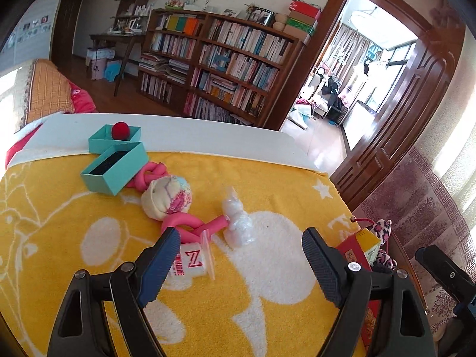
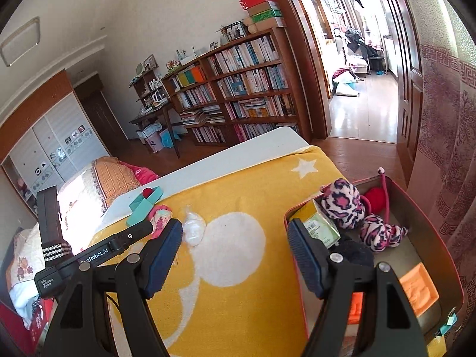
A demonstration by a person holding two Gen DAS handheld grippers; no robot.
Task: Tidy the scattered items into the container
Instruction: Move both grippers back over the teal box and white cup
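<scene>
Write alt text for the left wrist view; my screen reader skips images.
Open, empty left gripper hovers over a yellow-and-white towel strewn with a white printed cup, pink foam twist, crumpled clear plastic and open teal cardboard box.

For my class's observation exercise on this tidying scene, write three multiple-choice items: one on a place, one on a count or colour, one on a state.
1. Where is the small red pompom ball?
A. in the farther open teal cardboard box
B. on the yellow towel
C. in the red-rimmed container

2. How many open teal box halves lie on the table?
A. one
B. two
C. four

3. How does the left gripper stand?
A. clamped on the sock ball
C. shut and empty
B. open, holding nothing

Answers: 1 A, the ball sits within that box's walls. 2 B, a second teal box with dark lining lies nearer. 3 B, its jaws stand apart above the yellow patterned towel.
</scene>
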